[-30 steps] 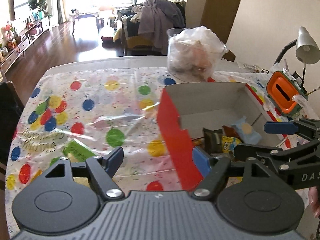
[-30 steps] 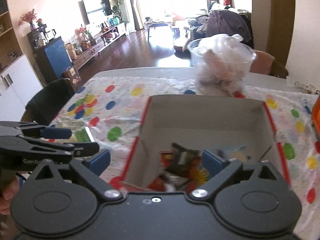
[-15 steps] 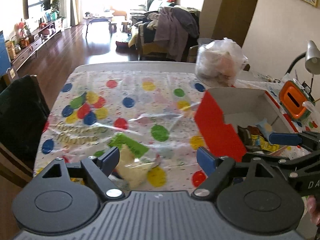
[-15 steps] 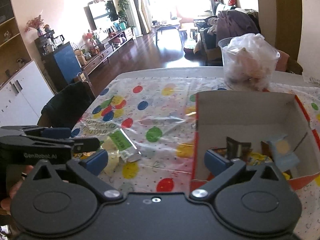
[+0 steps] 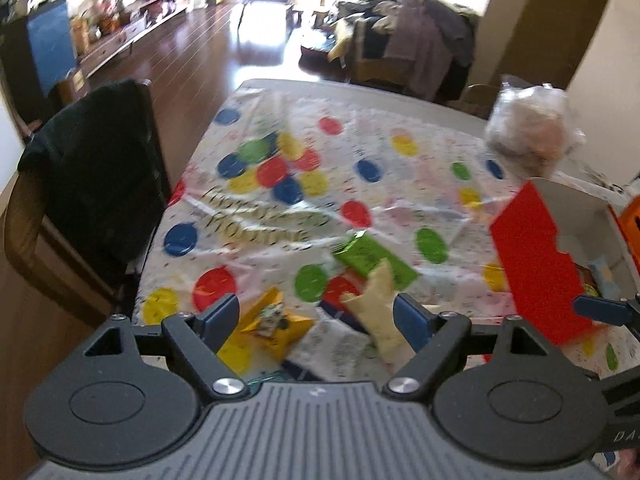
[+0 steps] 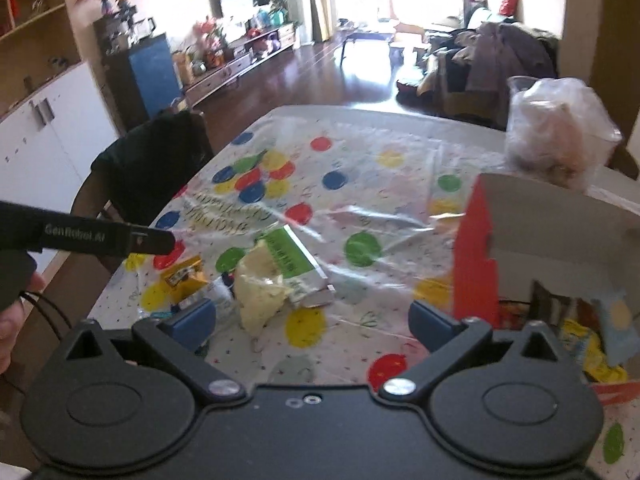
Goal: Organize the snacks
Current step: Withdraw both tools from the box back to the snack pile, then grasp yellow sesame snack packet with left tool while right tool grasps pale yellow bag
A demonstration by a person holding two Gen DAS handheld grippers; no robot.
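A red-sided cardboard box stands at the right of the table and holds several snack packets; it also shows in the right wrist view. Loose snacks lie on the dotted tablecloth: a green-labelled packet with pale contents and a yellow packet. My left gripper is open and empty, just above these loose snacks. My right gripper is open and empty, left of the box.
A clear tub with a plastic bag stands behind the box. An orange object sits at the far right. A dark chair stands at the table's left edge. The left gripper's arm reaches in from the left.
Both grippers have swung left, away from the box and over the loose snacks. The box has slid to the right of both views. Both stay open.
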